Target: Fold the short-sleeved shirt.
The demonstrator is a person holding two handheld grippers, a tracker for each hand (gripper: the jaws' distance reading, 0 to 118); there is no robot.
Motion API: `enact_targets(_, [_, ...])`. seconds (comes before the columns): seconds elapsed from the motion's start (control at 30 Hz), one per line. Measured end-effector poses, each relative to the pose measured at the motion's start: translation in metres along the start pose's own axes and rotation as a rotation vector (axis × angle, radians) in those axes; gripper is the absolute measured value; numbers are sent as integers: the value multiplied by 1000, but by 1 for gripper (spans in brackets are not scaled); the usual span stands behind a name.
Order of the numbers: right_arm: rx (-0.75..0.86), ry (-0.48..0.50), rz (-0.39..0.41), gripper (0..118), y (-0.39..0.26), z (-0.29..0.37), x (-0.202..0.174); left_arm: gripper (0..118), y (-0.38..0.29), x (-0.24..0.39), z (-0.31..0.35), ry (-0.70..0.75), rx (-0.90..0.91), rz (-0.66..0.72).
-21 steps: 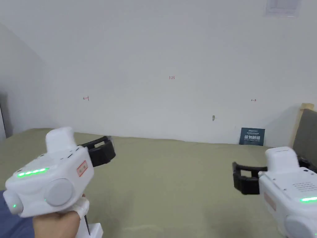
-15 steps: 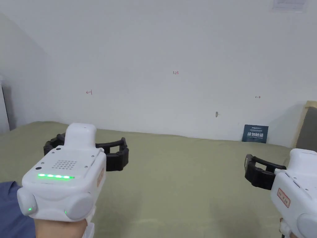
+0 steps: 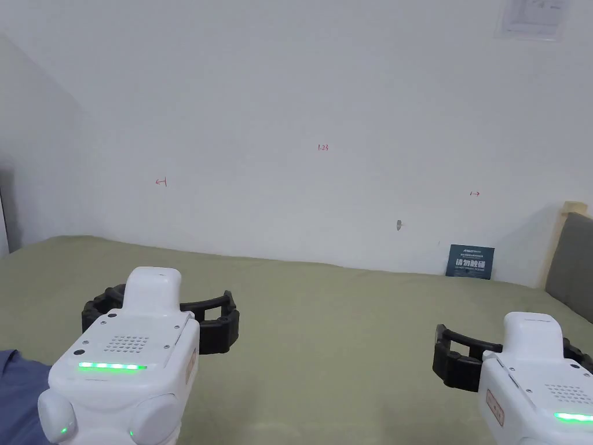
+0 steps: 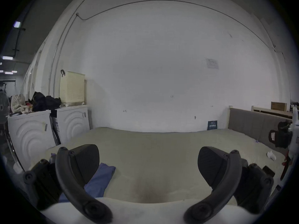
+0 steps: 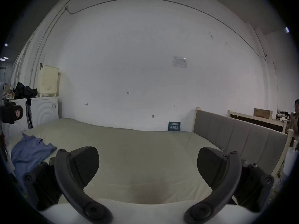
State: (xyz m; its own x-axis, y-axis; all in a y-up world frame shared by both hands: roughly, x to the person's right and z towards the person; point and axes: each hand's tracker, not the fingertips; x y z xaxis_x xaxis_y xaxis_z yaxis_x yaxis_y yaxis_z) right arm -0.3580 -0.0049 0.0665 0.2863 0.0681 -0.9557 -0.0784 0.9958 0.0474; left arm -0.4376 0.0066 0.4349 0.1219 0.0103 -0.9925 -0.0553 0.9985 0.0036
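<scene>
Above the bed, both grippers hang in the air and point at the white wall. The left gripper has its fingers spread wide apart, with nothing between them. The right gripper is released the same way, and its fingers hold nothing. The blue shirt lies crumpled on the bed, at the left edge, close to the person. It sits just beside and below the left gripper and well apart from the right one. No gripper touches it. The green sheet on the bed is flat. A grey headboard stands at the right side of the bed. White machines stand past the left side, with a pale basket on top.
</scene>
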Motion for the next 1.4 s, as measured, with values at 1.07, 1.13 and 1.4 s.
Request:
enact_targets(1.07, [-29,319,66,1,22,-5,-102,0,5,-85,58,252,0,-15])
enact_targets(1.13, [-27,397,68,1,21,-5,-136,0,4,-115,74,326,-16,-23])
enact_targets(1.4, [-79,689,64,1,3,5,-249,1,-25,-210,152,570,-135,64])
